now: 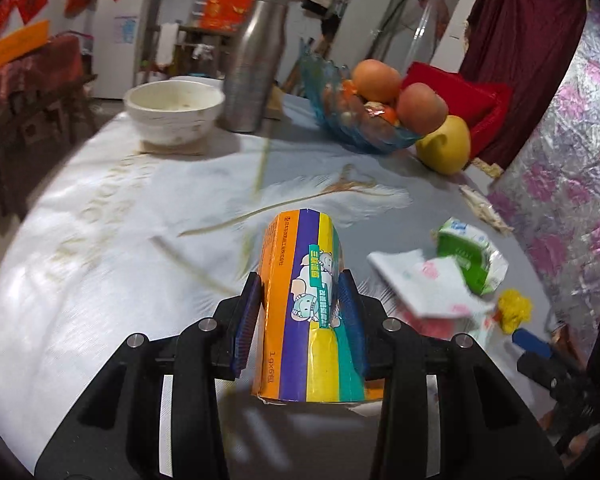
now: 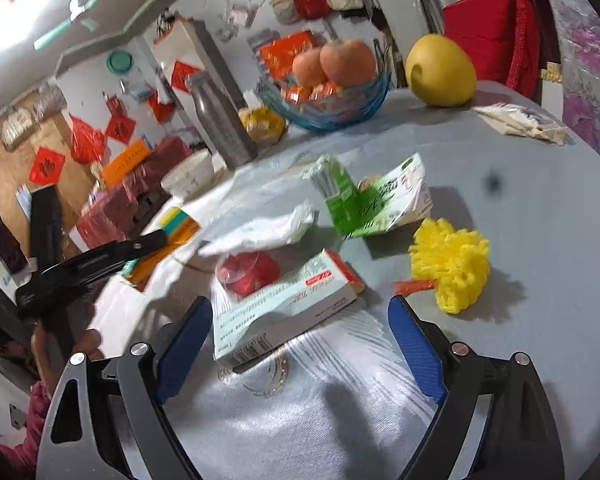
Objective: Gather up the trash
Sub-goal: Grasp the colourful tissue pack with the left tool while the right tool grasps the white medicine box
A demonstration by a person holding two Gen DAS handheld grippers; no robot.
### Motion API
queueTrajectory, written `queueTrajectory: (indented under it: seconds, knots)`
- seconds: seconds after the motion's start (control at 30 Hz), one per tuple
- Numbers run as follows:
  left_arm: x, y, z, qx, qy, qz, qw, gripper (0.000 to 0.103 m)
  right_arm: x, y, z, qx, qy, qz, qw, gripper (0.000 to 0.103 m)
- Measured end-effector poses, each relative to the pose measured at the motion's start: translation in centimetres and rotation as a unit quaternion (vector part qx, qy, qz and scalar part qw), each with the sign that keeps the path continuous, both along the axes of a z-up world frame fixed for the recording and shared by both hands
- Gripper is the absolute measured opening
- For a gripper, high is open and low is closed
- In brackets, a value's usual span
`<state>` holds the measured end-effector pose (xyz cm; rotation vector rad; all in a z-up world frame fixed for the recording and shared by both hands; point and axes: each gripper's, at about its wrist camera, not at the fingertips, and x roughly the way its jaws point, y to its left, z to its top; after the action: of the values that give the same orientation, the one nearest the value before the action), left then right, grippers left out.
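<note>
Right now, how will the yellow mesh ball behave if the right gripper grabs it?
The yellow mesh ball looks like frilly netting, so probably very light and squashy under the pads. Its lumpy shape is unlikely to roll. The open right gripper would likely need to close far.

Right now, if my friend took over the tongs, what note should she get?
Left tongs: shut on the striped box, lifted off the table.
Right tongs: open, empty, just short of the white medicine box.
On the table beyond it: red wrapper, tissue, green carton, yellow puff, flat packet near the far edge.
Done: one box picked up.
Left: drop it in the trash (no bin in view), then gather the rest. Probably leave the fruit bowl, bottle and white bowl.
</note>
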<state>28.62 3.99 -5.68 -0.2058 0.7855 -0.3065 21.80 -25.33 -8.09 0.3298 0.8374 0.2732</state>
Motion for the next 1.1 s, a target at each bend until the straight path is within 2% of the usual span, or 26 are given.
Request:
queueTrajectory:
  seconds: [0.17,0.3,0.43,0.57,0.63,0.73,0.8,1.0,1.07,1.1]
  knots:
    - [-0.7,0.1,0.0,0.009,-0.006,0.002,0.9999,0.04,1.2,2.7,-0.8,0.0,0.04,0.026,0.999,0.088]
    - [-0.9,0.1,0.0,0.005,-0.008,-0.005,0.9999,0.04,2.5,6.4,-0.3,-0.112,0.035,0.026,0.993,0.088]
    - [-0.9,0.3,0.1,0.001,-0.01,-0.004,0.9999,0.04,4.0,8.0,-0.6,-0.152,0.047,0.025,0.987,0.088]
    - [-1.0,0.6,0.1,-0.002,-0.009,-0.002,1.0,0.04,3.7,6.9,-1.3,-0.192,0.051,0.005,0.98,0.087]
    - [-1.0,0.6,0.0,-0.006,-0.006,-0.003,1.0,0.04,2.8,4.8,-1.3,-0.183,0.05,-0.005,0.982,0.086]
    - [-1.0,0.4,-0.1,-0.006,-0.002,-0.009,0.9999,0.04,1.6,1.5,-0.8,-0.144,0.047,-0.027,0.988,0.075]
    - [-1.0,0.3,-0.1,-0.003,-0.003,-0.012,0.9999,0.04,1.0,0.3,-0.4,-0.12,0.038,-0.032,0.992,0.073]
    - [-1.0,-0.1,-0.5,0.007,0.002,-0.012,0.9999,0.04,1.1,1.9,-0.9,-0.129,0.034,-0.009,0.991,0.072]
    - [-0.7,-0.2,-0.9,0.009,0.013,-0.014,0.9998,0.04,1.5,2.4,-1.3,-0.134,0.044,0.002,0.99,0.056]
    - [-0.6,-0.2,-1.1,0.01,0.018,-0.015,0.9997,0.04,1.7,2.4,-1.5,-0.132,0.05,0.002,0.99,0.055]
